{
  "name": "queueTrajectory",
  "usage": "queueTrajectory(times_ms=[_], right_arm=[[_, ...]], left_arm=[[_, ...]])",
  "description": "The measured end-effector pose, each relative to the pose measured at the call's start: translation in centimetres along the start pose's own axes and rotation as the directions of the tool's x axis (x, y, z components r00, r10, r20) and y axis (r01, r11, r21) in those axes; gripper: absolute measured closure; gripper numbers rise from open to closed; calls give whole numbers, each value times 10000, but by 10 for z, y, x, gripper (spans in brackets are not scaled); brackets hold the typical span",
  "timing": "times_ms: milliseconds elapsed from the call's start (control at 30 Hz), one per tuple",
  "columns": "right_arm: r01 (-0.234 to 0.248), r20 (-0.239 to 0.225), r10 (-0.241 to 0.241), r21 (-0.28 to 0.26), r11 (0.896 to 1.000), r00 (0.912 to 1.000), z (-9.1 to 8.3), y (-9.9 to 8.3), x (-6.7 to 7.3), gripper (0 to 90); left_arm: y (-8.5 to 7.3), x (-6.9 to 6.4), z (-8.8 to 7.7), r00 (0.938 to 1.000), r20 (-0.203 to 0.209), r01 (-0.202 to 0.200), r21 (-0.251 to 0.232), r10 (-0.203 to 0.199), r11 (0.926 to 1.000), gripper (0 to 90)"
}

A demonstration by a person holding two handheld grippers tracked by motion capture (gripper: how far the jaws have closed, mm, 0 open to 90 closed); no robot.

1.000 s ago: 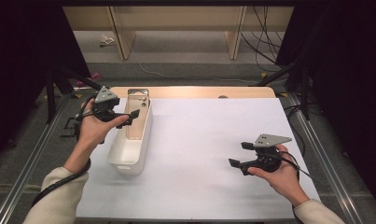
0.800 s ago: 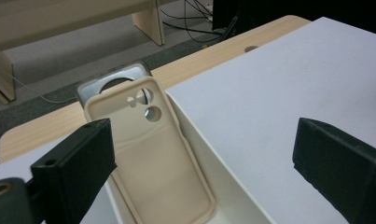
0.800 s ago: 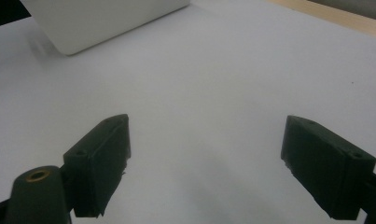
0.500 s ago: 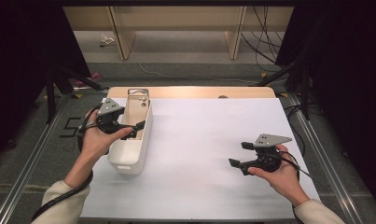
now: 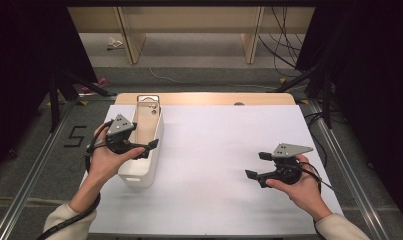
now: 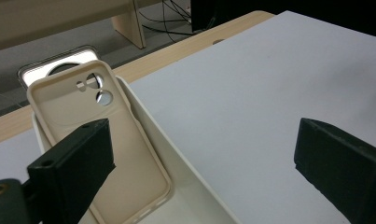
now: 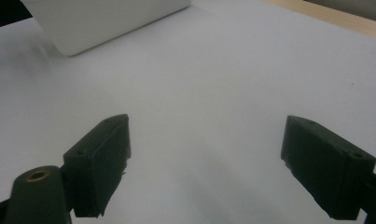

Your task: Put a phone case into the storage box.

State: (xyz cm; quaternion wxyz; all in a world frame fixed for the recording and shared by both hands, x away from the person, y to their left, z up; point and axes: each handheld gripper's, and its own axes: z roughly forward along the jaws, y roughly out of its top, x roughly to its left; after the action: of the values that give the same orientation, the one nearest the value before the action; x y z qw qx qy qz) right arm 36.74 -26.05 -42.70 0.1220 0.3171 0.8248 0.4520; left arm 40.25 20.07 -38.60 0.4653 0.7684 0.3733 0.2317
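Since 1 second ago, the left gripper (image 5: 148, 149) has dropped over the white bin (image 5: 139, 175) near the table's left edge, fingers open above the phone case (image 6: 115, 154) inside. Right gripper (image 5: 255, 164) hovers open near the right edge.

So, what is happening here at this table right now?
A person holds one hand-held gripper in each hand. The left hand-held gripper is open and sits over a white bin at the left of the table, with one jaw above its inside. A beige phone case leans in the bin, not yet gripped. The right hand-held gripper is open over the bare white surface, away from the bin.
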Motion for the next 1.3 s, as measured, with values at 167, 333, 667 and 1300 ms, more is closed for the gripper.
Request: queueTrajectory(times_ms=[167, 333, 667, 1300], right_arm=[[0, -3, 0, -25, 10000, 10000, 0, 0, 0, 168], [15, 10, -15, -38, 10000, 10000, -2, -1, -1, 168], [-16, 81, 16, -50, 10000, 10000, -5, -3, -3, 168], [-103, 175, 105, -117, 9999, 9998, -15, -7, -6, 168]], left_arm=[[-5, -7, -2, 9999, 131, 0, -174, 2, 9998, 41], [-8, -11, -4, 9998, 182, 45, -244, -40, 9997, 43], [-16, -20, -8, 9998, 194, -80, -352, 87, 9993, 47], [-30, -32, -17, 9994, 230, -267, -440, 277, 9987, 46]])
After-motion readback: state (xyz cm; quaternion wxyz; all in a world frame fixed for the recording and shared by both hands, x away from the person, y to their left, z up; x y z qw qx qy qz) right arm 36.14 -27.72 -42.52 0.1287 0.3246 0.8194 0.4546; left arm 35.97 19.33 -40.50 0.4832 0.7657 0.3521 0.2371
